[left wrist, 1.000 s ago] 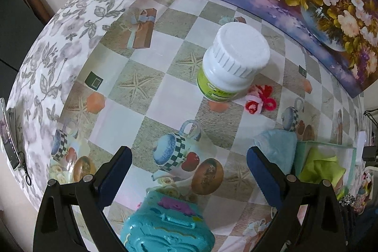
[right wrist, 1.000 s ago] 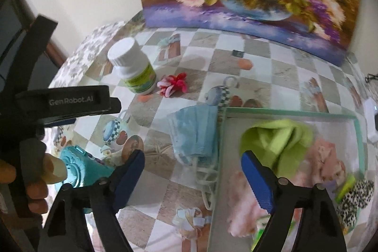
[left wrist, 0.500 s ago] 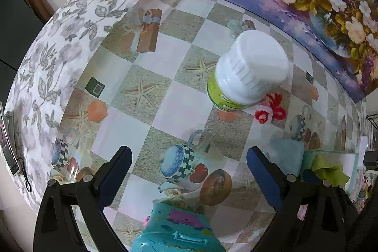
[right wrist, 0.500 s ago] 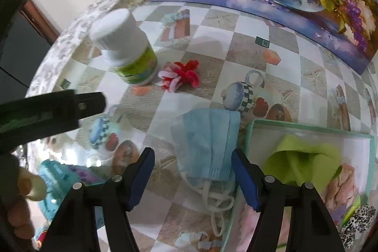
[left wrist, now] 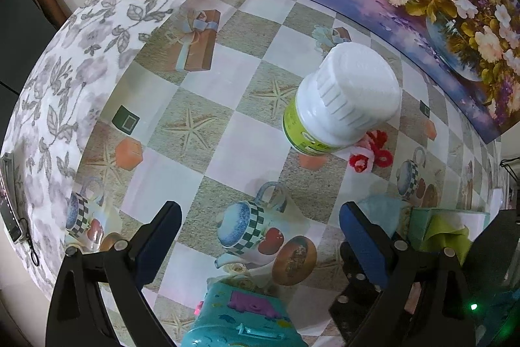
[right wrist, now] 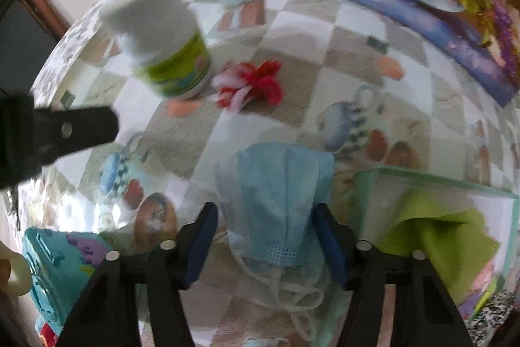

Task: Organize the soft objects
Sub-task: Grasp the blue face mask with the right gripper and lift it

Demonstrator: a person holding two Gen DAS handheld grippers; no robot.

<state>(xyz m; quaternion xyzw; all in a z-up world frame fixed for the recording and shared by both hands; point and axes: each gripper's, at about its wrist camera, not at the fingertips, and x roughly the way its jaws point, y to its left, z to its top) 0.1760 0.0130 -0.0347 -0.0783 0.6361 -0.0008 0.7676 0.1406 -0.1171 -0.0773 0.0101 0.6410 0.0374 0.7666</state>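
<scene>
A light blue face mask (right wrist: 276,184) lies flat on the tablecloth, its ear loops trailing toward the camera. My right gripper (right wrist: 265,213) points down over it, jaws closing, with the mask between them. The left pad still stands clear of the cloth, and I cannot tell whether the right pad touches its edge. My left gripper (left wrist: 260,213) hangs open over bare tablecloth, holding nothing. A corner of the mask (left wrist: 380,207) peeks out beside its right finger. A red and pink hair tie (right wrist: 250,83) lies farther back.
A green-rimmed tray (right wrist: 422,178) on the right holds a lime cloth (right wrist: 438,233) and other soft pieces. A white bottle (left wrist: 344,100) stands by the hair tie. A teal toy case (left wrist: 240,321) sits at the near edge. A flower painting (left wrist: 422,5) closes the back.
My right gripper has dropped down over the mask and its jaws have narrowed around it. My left gripper has hardly moved and stays open.
</scene>
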